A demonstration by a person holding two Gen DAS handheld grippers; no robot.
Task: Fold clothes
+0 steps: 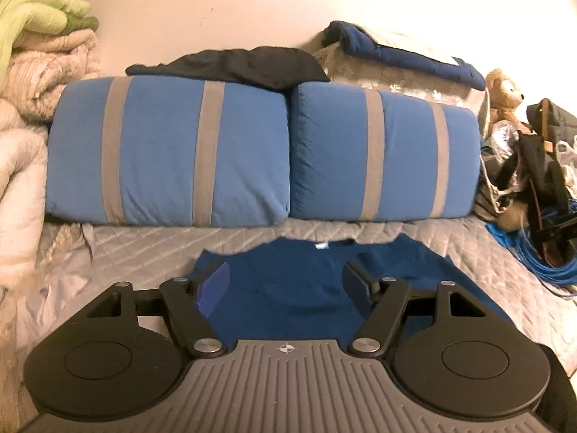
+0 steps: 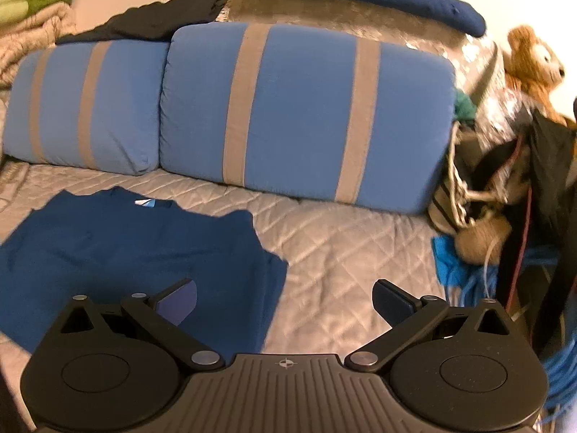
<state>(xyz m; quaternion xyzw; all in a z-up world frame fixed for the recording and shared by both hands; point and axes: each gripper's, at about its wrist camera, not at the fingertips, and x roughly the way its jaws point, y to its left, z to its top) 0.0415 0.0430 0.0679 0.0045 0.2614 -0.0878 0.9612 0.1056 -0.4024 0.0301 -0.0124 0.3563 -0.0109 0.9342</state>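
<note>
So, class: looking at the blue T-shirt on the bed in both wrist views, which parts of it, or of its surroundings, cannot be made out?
- Left wrist view: the blue T-shirt's lower part is hidden behind the left tongs.
- Right wrist view: the hem is hidden by the right tongs; its left sleeve is cut off by the picture's edge.
- The neck label is too small to read.
- The clutter beside the teddy bear is blurred.

Blue T-shirt (image 1: pixel 288 288): soft matt knit cloth, below the left jaws.
Bedspread (image 2: pixel 342 245): grey quilted cloth, faint sheen, diamond stitching, under the right jaws.
Pillows (image 1: pixel 169 151): matt blue cloth with grey bands, beyond the jaws.
Left gripper (image 1: pixel 288 285), right gripper (image 2: pixel 286 303): matt black plastic arms, ribbed grey body, brushed metal pivot pins.
Teddy bear (image 2: pixel 533 57): fuzzy tan plush, far right.
</note>
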